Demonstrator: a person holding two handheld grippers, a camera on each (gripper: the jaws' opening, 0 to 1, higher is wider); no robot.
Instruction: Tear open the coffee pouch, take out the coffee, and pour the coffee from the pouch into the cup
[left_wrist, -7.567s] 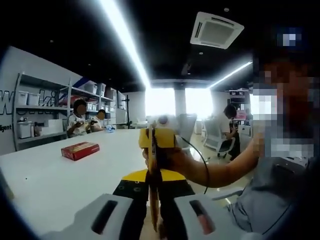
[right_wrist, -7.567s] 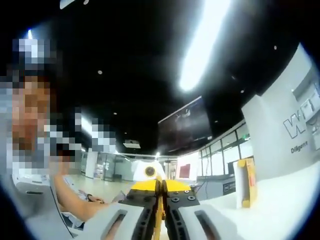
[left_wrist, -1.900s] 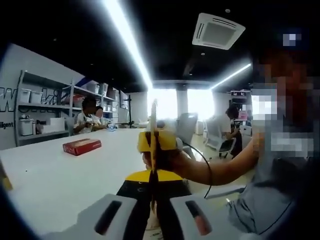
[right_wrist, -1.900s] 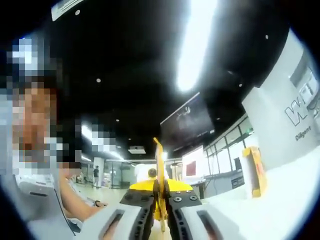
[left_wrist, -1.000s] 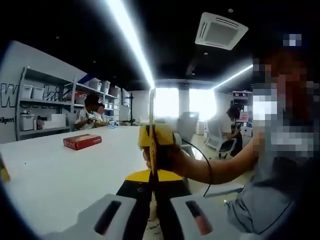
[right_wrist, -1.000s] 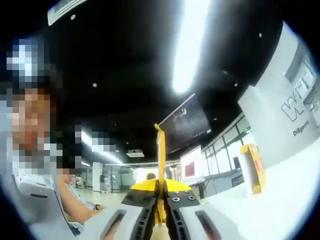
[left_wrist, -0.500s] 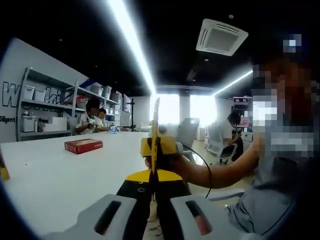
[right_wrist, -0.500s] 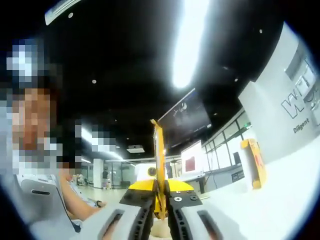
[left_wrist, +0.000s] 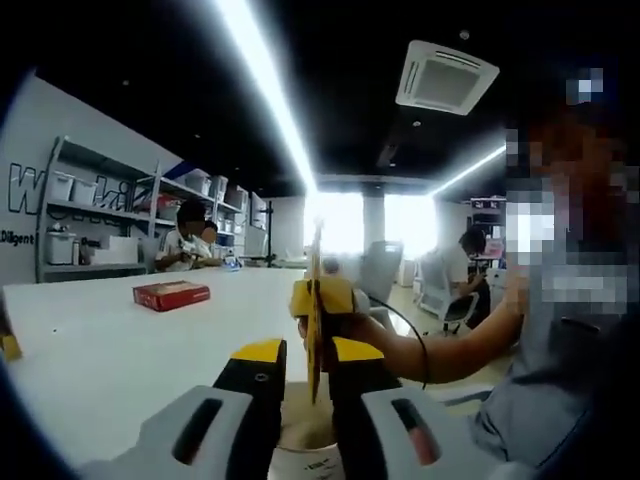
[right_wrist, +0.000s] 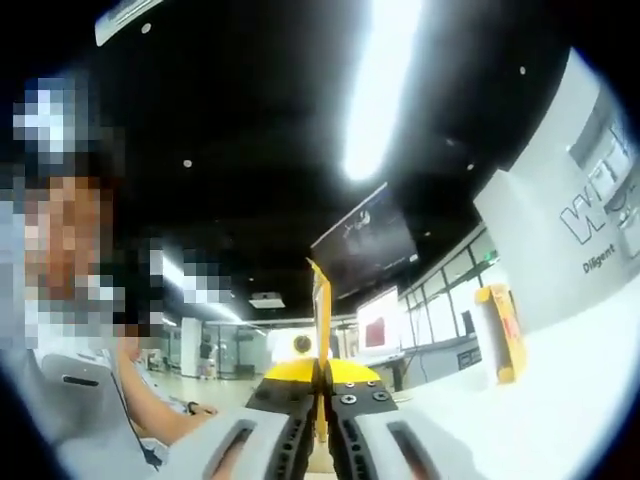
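A thin yellow coffee pouch (left_wrist: 316, 255) stands edge-on between my left gripper's jaws, which are apart. My left gripper (left_wrist: 305, 350) is open and not pressing the pouch. Just beyond it my right gripper (left_wrist: 326, 298), held in a person's hand (left_wrist: 372, 338), pinches the pouch. In the right gripper view my right gripper (right_wrist: 322, 375) is shut on the pouch (right_wrist: 321, 300), whose edge rises straight up from the jaws. A white paper cup (left_wrist: 303, 447) sits directly below the pouch, its brownish inside partly hidden by the jaws.
A red box (left_wrist: 171, 294) lies on the white table (left_wrist: 110, 360) to the left. Shelves with bins (left_wrist: 85, 225) line the far wall, where two people (left_wrist: 192, 245) sit. A yellow carton (right_wrist: 499, 332) stands on the table at the right of the right gripper view.
My left gripper's jaws have parted and let go of the pouch, so the cup shows between them. My right gripper stays shut on the pouch.
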